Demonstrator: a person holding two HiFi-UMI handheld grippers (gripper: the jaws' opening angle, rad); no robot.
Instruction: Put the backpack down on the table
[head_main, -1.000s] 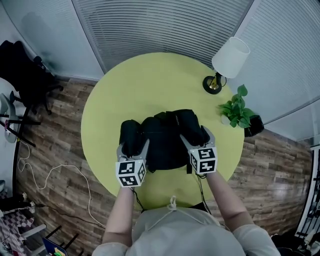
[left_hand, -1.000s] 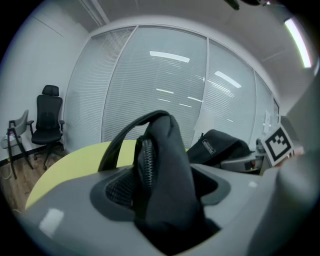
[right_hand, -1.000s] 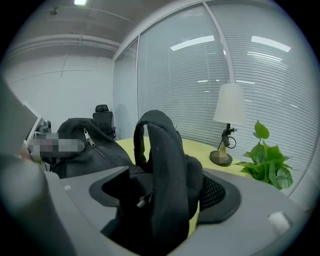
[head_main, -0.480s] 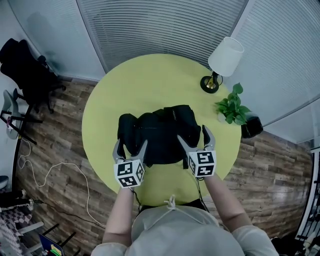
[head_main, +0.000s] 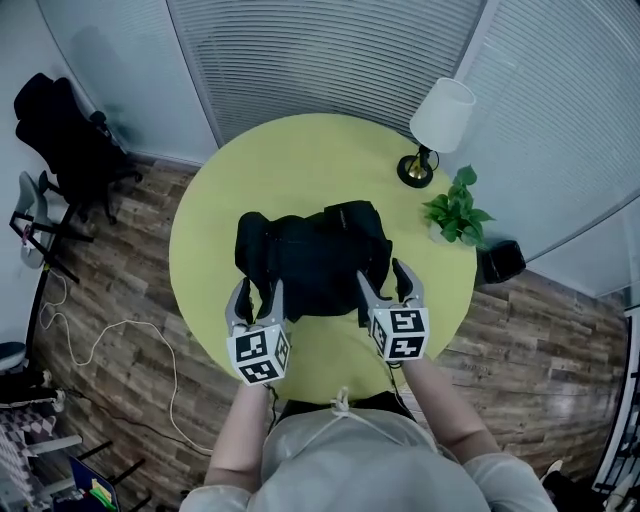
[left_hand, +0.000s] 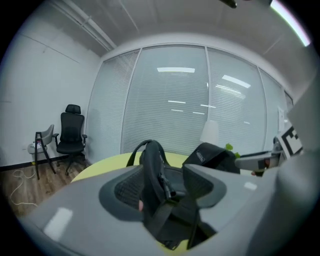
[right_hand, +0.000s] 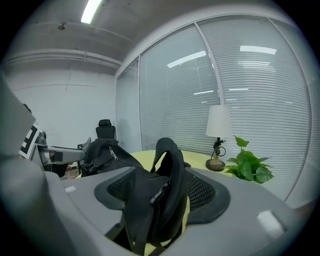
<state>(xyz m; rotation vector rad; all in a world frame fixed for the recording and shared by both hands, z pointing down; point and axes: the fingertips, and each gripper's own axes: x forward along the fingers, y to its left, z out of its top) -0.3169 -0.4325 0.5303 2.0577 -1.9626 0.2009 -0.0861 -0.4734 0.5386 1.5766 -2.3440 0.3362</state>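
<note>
So, the backpack (head_main: 315, 260) is found lying on the round yellow-green worktop (head_main: 320, 160), slumped and black, a bit nearer the person's side than the middle. Both tongs are held at its near edge, left tongs (head_main: 258, 287) by the left-hand end and right tongs (head_main: 380, 268) by the right-hand corner.

In the left gripper view the jaws are seen partway apart, having just been closing a little. The left strap (left_hand: 152, 167) is stood up in the gap, closer to one pad, but no squeeze on it can be made out, so it isn't counted as gripped.

Same story in the right gripper view: jaws partly apart, just been closing. The right strap (right_hand: 167, 170) is looped up across most of the gap, and no pinch from the pads is seen.

Round the far right rim of the worktop, a lamp (head_main: 438, 120) with a white shade and a small potted plant (head_main: 455, 212) are set near each other, well apart from the backpack. An office chair (head_main: 70, 140) is parked on the wooden floor (head_main: 130, 290) at the left, with a pale cable (head_main: 110, 335) trailed nearby.
</note>
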